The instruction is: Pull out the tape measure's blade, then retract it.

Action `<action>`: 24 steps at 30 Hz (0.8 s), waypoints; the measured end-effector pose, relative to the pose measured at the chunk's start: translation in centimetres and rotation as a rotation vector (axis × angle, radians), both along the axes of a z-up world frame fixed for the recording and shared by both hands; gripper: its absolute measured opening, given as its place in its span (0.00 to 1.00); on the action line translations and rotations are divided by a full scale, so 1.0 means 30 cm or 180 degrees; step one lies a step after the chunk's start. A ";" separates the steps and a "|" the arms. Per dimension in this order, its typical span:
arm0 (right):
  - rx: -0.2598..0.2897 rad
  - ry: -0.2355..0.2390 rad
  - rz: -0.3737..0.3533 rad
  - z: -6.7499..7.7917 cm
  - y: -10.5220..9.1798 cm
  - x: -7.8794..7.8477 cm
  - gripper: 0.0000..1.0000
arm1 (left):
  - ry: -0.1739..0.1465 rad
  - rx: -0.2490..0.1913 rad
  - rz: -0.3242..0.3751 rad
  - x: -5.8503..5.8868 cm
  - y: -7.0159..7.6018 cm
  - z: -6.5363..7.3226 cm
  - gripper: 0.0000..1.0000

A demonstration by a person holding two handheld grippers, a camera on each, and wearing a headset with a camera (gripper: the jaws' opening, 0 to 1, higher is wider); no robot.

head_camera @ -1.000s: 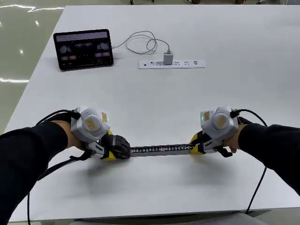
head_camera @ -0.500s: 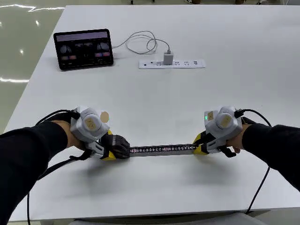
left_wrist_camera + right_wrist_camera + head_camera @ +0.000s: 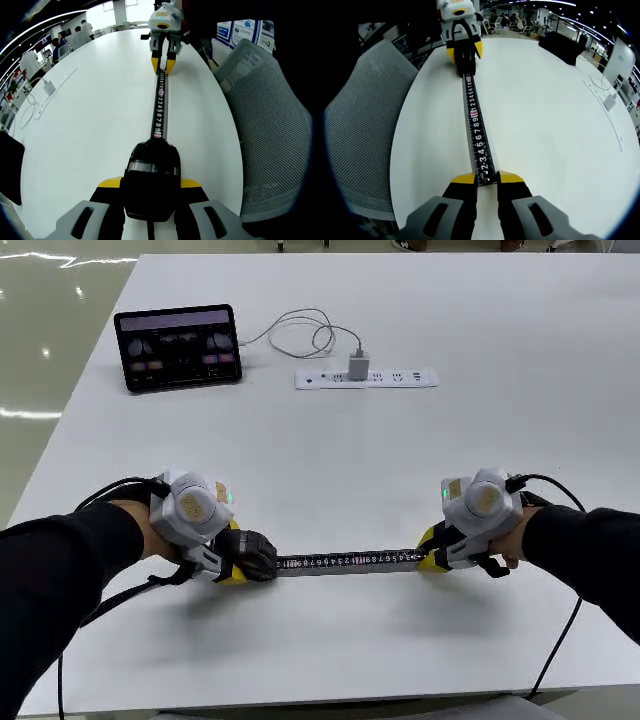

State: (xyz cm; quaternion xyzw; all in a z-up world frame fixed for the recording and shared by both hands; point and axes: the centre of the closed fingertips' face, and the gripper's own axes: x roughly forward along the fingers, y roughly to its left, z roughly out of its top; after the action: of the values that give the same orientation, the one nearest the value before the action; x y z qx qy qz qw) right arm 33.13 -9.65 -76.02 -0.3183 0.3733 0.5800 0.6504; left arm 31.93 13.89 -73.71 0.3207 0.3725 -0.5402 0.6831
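Clamping tape measure case: left gripper. Right gripper pinching blade tip. Blade stretched flat along table.

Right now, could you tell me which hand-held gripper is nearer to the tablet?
Left. The left hand-held gripper is on the tablet's side of the table; the right hand-held gripper is on the opposite side.

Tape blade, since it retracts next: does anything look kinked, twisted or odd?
Nothing stands out. The numbered blade runs straight over the white table, from the black tape measure case in the left gripper to its tip in the right gripper.
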 end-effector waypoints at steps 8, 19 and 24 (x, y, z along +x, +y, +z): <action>-0.0013 0.0002 -0.0009 -0.001 -0.012 0.000 0.10 | 0.0005 -0.0002 -0.0002 0.004 0.002 -0.005 0.34; -0.0046 -0.0002 -0.0028 0.001 -0.036 -0.002 0.10 | -0.0002 -0.0004 0.0002 0.008 0.005 -0.008 0.34; -0.0046 0.0003 -0.0043 0.001 -0.045 -0.003 0.10 | -0.0002 -0.0005 0.0004 0.009 0.005 -0.008 0.34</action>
State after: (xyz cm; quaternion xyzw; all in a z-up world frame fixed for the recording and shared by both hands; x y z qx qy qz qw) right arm 33.05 -11.01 -75.98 -0.3201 0.3799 0.5730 0.6518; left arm 32.21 14.06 -73.97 0.3200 0.3721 -0.5400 0.6838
